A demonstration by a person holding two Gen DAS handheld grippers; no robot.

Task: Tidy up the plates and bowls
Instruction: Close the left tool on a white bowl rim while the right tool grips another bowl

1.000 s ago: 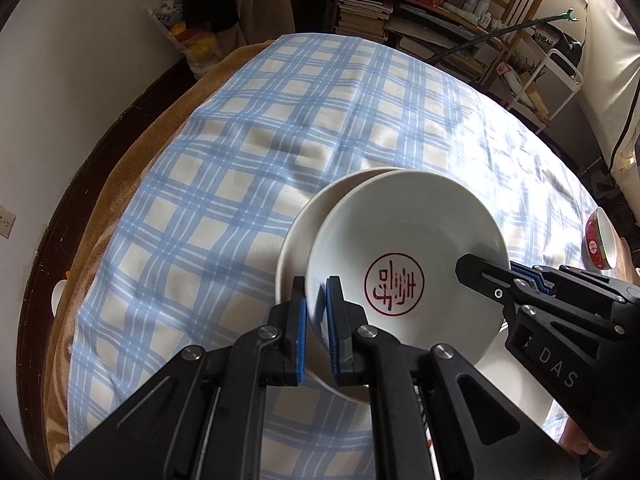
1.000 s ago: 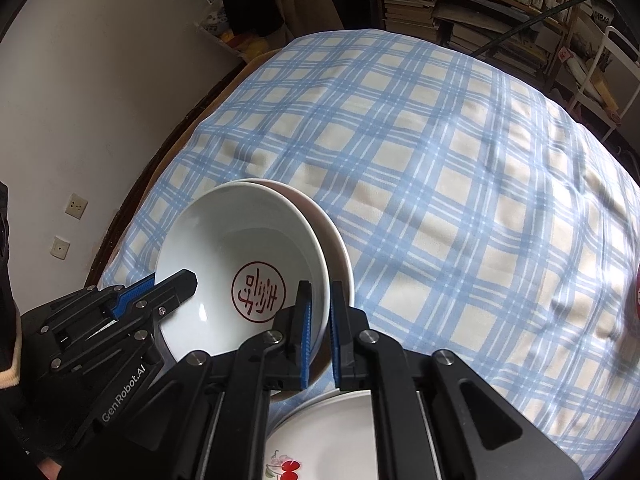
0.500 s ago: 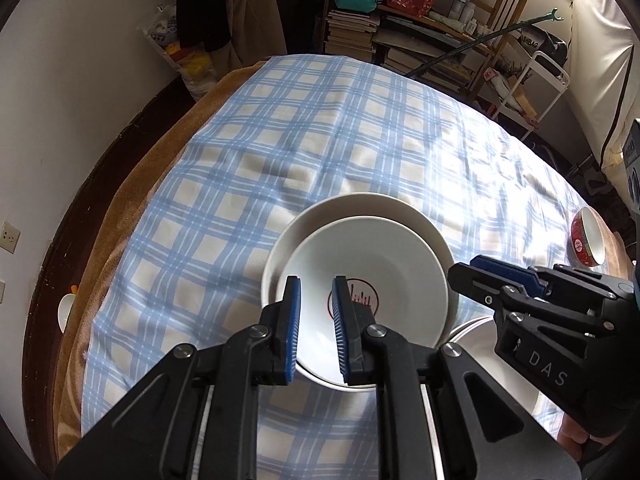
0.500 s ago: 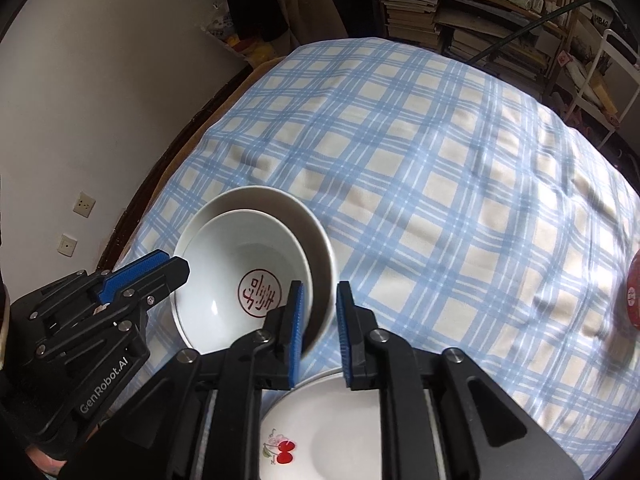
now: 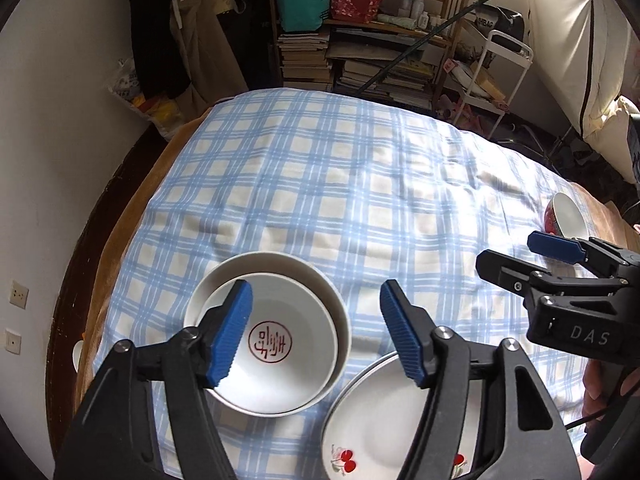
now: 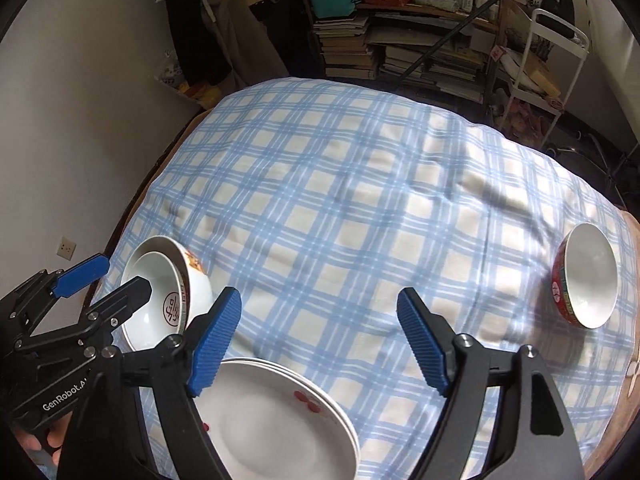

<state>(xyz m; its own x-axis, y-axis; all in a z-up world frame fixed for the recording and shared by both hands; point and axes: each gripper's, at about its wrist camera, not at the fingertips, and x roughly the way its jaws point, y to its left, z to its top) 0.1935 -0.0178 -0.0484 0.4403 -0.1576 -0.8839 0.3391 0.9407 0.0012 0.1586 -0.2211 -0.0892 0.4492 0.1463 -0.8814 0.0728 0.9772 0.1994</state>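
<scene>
A white bowl with a red seal mark (image 5: 280, 340) sits nested inside a larger white bowl (image 5: 272, 260) on the blue plaid tablecloth (image 5: 320, 184). My left gripper (image 5: 316, 296) hovers above and just right of them, jaws opening, nothing between them. Beside the bowls lies a stack of white plates with cherry prints (image 6: 280, 412). My right gripper (image 6: 318, 298) hangs over the cloth beyond the plates, jaws opening and empty. A red-sided bowl (image 6: 588, 276) stands alone at the far right. In the right wrist view the nested bowls (image 6: 160, 280) show behind the left gripper (image 6: 122, 272).
The table's left edge runs close to a white wall. Behind the table stand shelves of books (image 5: 360, 60) and a white wire cart (image 5: 500, 76). The right gripper (image 5: 508, 250) reaches in from the right near the red-sided bowl (image 5: 568, 216).
Both grippers were shut on the rim of the red-seal bowl; they have let go, opened wide and pulled back and up. The bowl now rests inside the larger one.
</scene>
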